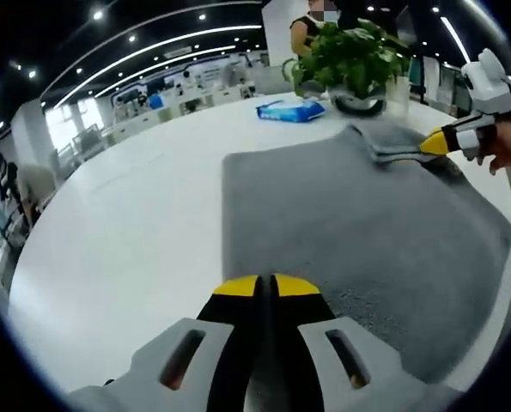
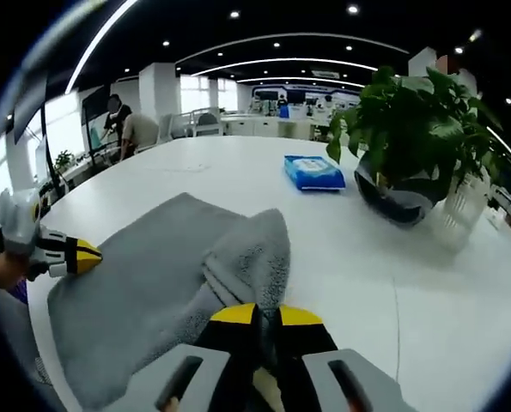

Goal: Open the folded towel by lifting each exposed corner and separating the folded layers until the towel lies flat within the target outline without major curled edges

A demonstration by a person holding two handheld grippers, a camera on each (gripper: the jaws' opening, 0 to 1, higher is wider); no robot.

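Towel (image 1: 358, 232) soft, limp, light; grip at corners. Right gripper (image 2: 266, 315) clamped on folded-over flap; left gripper (image 1: 266, 286) pinches near edge.

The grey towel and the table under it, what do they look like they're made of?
Towel: soft woven cloth, probably terry or microfibre, matte; its surface looks nubbly and the folded layer bends limply. Table: hard, smooth white top with a faint sheen, likely laminate or painted board; the pictures can't settle which.
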